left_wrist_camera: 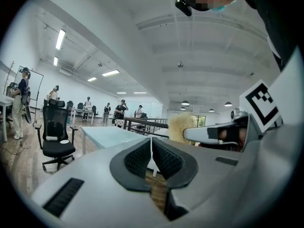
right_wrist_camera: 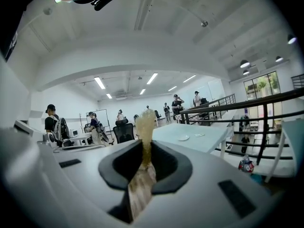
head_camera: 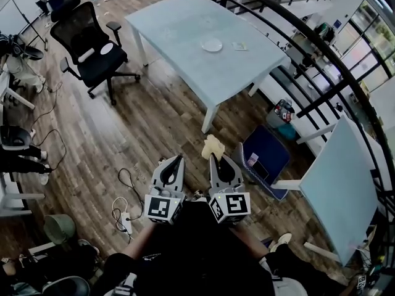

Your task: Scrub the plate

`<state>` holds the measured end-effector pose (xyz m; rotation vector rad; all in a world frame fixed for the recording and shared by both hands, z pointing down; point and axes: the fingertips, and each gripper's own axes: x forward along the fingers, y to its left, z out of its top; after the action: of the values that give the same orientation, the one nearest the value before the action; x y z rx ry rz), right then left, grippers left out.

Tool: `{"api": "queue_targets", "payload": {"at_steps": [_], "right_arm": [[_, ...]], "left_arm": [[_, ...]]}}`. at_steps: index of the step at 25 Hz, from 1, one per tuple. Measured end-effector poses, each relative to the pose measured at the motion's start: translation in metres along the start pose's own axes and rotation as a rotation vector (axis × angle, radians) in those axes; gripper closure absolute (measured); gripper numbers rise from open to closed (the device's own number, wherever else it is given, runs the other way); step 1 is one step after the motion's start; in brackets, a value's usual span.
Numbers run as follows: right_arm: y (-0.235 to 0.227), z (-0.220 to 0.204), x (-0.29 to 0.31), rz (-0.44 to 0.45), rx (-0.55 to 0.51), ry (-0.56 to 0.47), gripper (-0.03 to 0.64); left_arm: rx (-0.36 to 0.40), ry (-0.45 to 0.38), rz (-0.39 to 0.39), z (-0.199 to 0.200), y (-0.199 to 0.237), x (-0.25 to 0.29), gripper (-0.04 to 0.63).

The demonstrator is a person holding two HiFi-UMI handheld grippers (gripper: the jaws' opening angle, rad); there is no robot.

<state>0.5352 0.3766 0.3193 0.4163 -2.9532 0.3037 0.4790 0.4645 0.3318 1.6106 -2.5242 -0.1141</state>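
Scene: seen from the head view, a person stands on a wood floor in an open office, holding both grippers close to the body.
Plate: a small white plate [head_camera: 212, 44] lies flat on a pale table [head_camera: 179, 29], well apart from both grippers and out of reach.
Right gripper: the right gripper [head_camera: 214, 160] has its jaws clamped on a yellowish sponge [head_camera: 213, 147], whose soft end sticks out past the tips.
Left gripper: the left gripper [head_camera: 176, 160] has its jaws pressed together with nothing between them.
Stage: judged from this, scrubbing has not begun; the person has yet to reach the table.
Risk, the walk: loose cables [head_camera: 123, 211] lie on the floor near the feet, and an office chair [head_camera: 92, 45] stands beside the table; either could catch a foot or a gripper.
Risk, the sponge: only a narrow part sits between the jaws, so hard rubbing may bend it or pull it free.
Risk, the plate: it rests unheld on a smooth top and would likely slide or spin under pressure unless the left gripper opens and steadies its rim.
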Motion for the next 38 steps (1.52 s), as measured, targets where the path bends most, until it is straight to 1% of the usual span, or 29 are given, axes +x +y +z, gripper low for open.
{"api": "queue_targets", "payload": {"at_steps": [4,7,10,15,19,23,26,31,38], "right_arm": [[0.003,0.003,0.030,-0.012,-0.012,0.015,0.561],[0.012,0.008,0.059,-0.023,-0.013,0.018,0.560],[0.017,0.019,0.088,-0.041,-0.016,0.009,0.560],[0.028,0.042,0.146,-0.073,-0.017,-0.024,0.560],[0.041,0.054,0.185,-0.105,-0.035,-0.041,0.560],[0.044,0.055,0.211,-0.150,-0.039,-0.035,0.560],[0.043,0.054,0.234,-0.184,-0.038,-0.037,0.560],[0.048,0.058,0.266,-0.206,-0.048,-0.036,0.560],[0.038,0.056,0.292,-0.236,-0.038,-0.024,0.560]], "left_arm": [[-0.027,0.001,0.004,0.004,0.021,0.016,0.575],[-0.011,0.021,0.009,0.002,0.054,0.031,0.574],[0.011,0.005,-0.001,0.013,0.083,0.048,0.575],[0.007,-0.033,-0.045,0.042,0.130,0.090,0.575],[0.040,-0.033,-0.106,0.060,0.162,0.119,0.574],[0.041,-0.026,-0.174,0.069,0.180,0.138,0.575],[0.049,-0.024,-0.206,0.068,0.197,0.152,0.574],[0.049,-0.016,-0.221,0.067,0.226,0.170,0.575],[0.036,-0.017,-0.222,0.069,0.244,0.195,0.575]]}}
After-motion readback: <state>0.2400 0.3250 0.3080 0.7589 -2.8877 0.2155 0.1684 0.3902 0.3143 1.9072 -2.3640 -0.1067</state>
